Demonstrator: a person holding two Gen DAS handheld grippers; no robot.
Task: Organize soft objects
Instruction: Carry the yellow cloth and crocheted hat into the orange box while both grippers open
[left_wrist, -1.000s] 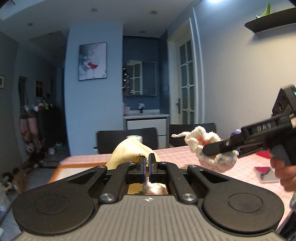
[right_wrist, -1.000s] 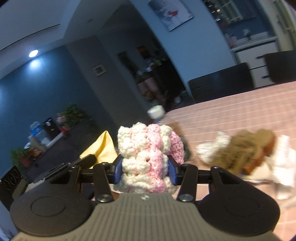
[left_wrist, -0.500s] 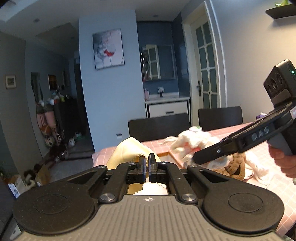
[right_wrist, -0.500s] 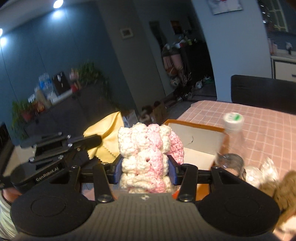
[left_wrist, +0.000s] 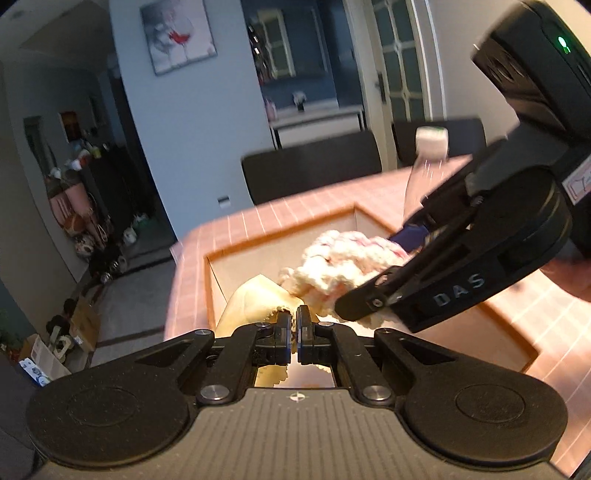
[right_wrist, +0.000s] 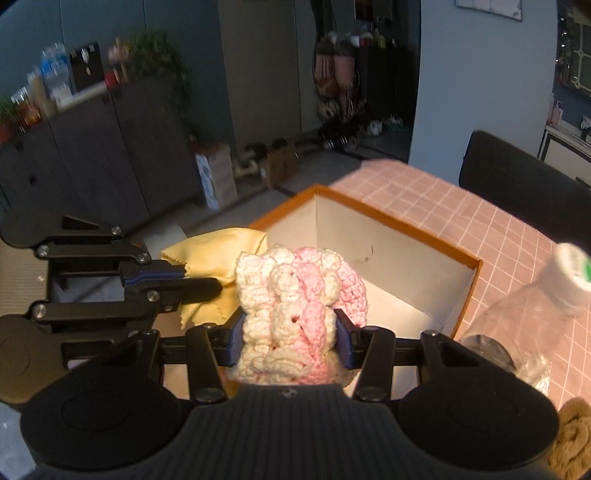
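My left gripper (left_wrist: 294, 334) is shut on a yellow cloth (left_wrist: 255, 301), which also shows in the right wrist view (right_wrist: 216, 258). My right gripper (right_wrist: 290, 332) is shut on a pink and white crochet piece (right_wrist: 295, 295), seen from the side in the left wrist view (left_wrist: 343, 264). Both are held above an open orange-rimmed box (right_wrist: 402, 227) with a pale inside, which also shows in the left wrist view (left_wrist: 280, 232). The left gripper (right_wrist: 177, 282) sits to the left of the right one.
A clear plastic bottle (right_wrist: 535, 295) with a white cap stands right of the box on the pink checked tablecloth (right_wrist: 461, 206). A brown soft thing (right_wrist: 570, 439) lies at the lower right. Dark chairs (left_wrist: 314, 173) stand behind the table.
Both grippers have swung left and moved over the box, still holding the cloth and the crochet piece. The box now fills the middle of both views.
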